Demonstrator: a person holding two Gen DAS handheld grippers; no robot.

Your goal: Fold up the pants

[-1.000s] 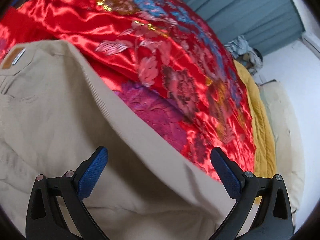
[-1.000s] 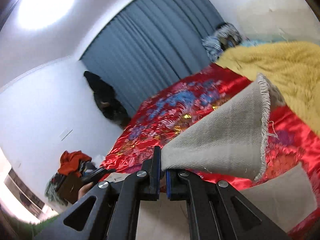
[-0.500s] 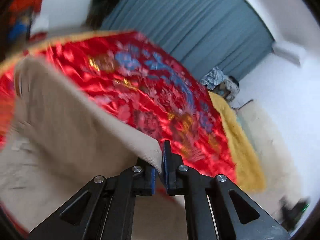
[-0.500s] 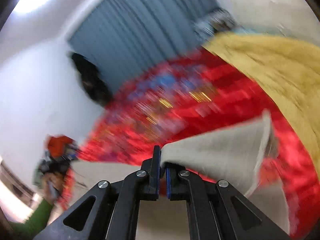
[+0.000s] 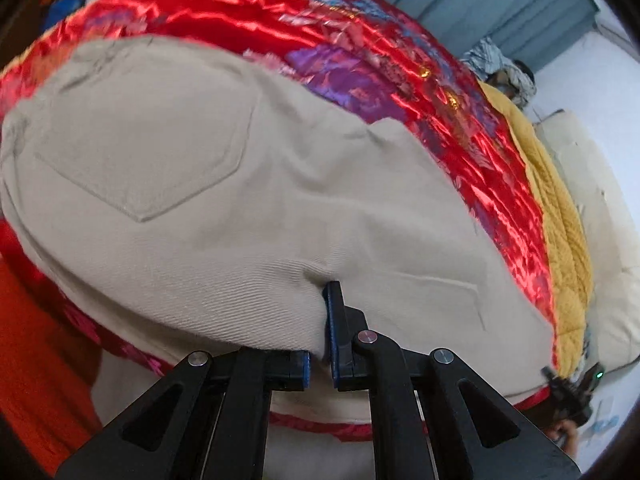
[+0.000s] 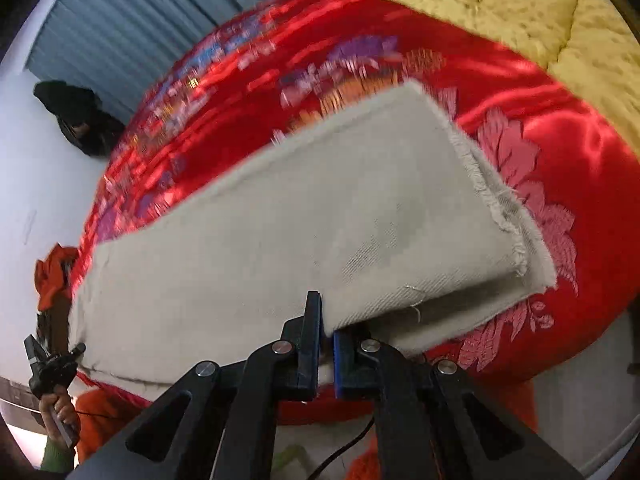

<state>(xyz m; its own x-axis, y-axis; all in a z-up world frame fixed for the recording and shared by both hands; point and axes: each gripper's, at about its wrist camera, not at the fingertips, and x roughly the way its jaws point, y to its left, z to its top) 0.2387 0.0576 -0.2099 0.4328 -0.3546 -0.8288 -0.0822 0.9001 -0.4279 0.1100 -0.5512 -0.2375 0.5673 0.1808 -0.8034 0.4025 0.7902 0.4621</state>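
Observation:
Beige pants lie folded lengthwise on a red floral satin bedspread, back pocket up near the waist. My left gripper is shut on the near edge of the seat part. In the right wrist view the pant legs lie one on the other, frayed hems at the right. My right gripper is shut on the near edge of the upper leg close to the hem. The other gripper shows at the far left of this view.
A yellow blanket covers the bed's far right side. Blue-grey curtains hang behind the bed. Orange-red clothes sit by the white wall at left. A dark garment hangs on the wall.
The left gripper shut on the pants' edge and carried it over, so the back pocket now faces up. The right gripper brought the lifted leg down onto the other leg.

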